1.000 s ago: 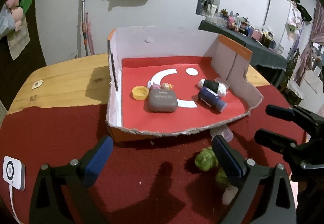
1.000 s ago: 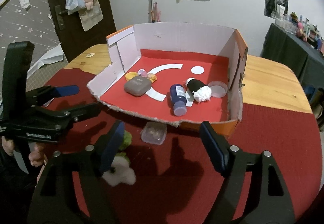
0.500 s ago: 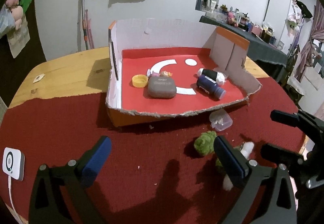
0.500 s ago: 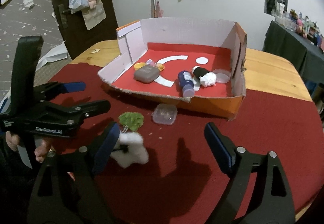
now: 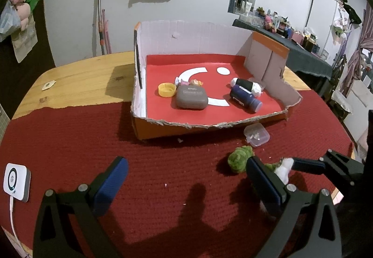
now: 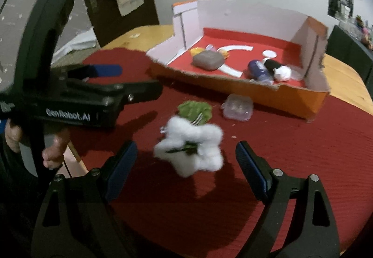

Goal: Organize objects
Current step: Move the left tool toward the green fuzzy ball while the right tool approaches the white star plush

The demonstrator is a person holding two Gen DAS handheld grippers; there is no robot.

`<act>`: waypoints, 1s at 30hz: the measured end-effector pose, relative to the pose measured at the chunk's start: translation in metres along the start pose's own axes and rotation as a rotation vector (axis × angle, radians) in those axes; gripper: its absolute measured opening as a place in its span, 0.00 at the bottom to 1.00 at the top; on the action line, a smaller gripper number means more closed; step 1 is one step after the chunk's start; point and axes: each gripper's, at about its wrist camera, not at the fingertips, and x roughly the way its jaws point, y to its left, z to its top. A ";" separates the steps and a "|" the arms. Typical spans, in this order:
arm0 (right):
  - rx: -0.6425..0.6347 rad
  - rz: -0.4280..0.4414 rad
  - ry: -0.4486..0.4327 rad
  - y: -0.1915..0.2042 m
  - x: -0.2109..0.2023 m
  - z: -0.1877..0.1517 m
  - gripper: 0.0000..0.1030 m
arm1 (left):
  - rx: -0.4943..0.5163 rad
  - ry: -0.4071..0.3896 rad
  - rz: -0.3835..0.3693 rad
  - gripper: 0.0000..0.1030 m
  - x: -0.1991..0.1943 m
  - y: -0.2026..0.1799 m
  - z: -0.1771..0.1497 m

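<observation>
On left tongs (image 6: 137,81) body "GenRobot.AI", both tongs apart, right tongs (image 6: 186,160) freshly widened around white flower (image 6: 193,148)

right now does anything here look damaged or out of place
The cardboard box has a ragged, torn front edge. A white and green fluffy toy and a small clear plastic case lie outside it on the red cloth.

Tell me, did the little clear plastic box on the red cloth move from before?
No. The clear plastic box sits by the torn front edge of the cardboard tray, just as before. Only the cameras shifted, so it looks placed differently.
</observation>
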 end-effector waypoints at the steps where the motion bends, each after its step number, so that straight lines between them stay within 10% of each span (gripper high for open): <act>1: 0.000 -0.021 0.002 -0.002 0.003 -0.001 0.84 | 0.001 0.001 -0.001 1.00 0.000 0.000 0.000; 9: 0.182 -0.208 -0.066 -0.061 -0.018 -0.003 0.84 | 0.016 0.020 -0.018 1.00 0.005 -0.005 -0.004; 30: 0.195 -0.160 -0.038 -0.070 -0.018 -0.015 0.83 | 0.105 0.081 -0.053 0.99 0.033 -0.036 -0.010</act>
